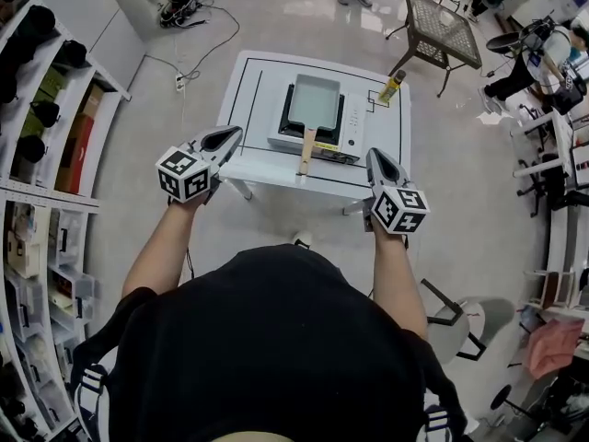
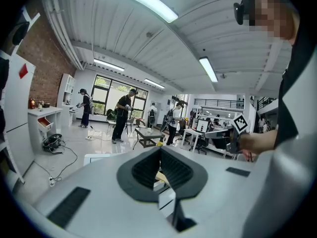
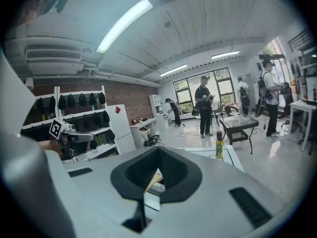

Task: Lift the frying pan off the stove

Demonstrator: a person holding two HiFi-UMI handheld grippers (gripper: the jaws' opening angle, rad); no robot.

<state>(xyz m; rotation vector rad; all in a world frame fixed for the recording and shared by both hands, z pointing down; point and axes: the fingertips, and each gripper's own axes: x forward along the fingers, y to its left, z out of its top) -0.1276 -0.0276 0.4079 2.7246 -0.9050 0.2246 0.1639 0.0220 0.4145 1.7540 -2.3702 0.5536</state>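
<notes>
**A:** Where is the pan?

**B:** The rectangular frying pan (image 1: 314, 102), dark-rimmed and pale grey inside, sits flat on the white portable stove (image 1: 352, 127). Its light wooden handle (image 1: 306, 150) juts over the stove's front edge, toward the person.

**A:** And the grippers?

**B:** Neither touches it. The left gripper (image 1: 232, 134) hovers at the table's near edge, left of the handle. Its jaws are pressed together with nothing between them. The right gripper (image 1: 375, 157) hangs to the handle's right, also closed and empty.

**A:** What does the stove stand on?

**B:** A square white table (image 1: 248, 90) with thin black lines marked on its top. A yellow-green bottle with a dark cap (image 1: 392, 87) stands near the stove's far right corner.

**A:** And the room?

**B:** The pale glossy floor (image 1: 460, 155) has dark cables (image 1: 207, 49) trailing over it. White shelving (image 1: 55, 136) on the left holds dark caps, and a small dark wicker-topped table (image 1: 443, 28) stands farther off. The gripper views show a brick wall (image 2: 47, 73), ceiling strip lights (image 2: 208, 69) and people standing (image 2: 121, 115) near the windows.

**A:** Is there anything to read?

**B:** Each gripper's cube carries black-and-white square markers. A yellow label (image 1: 325, 145) on the stove's front is too small to read.
</notes>
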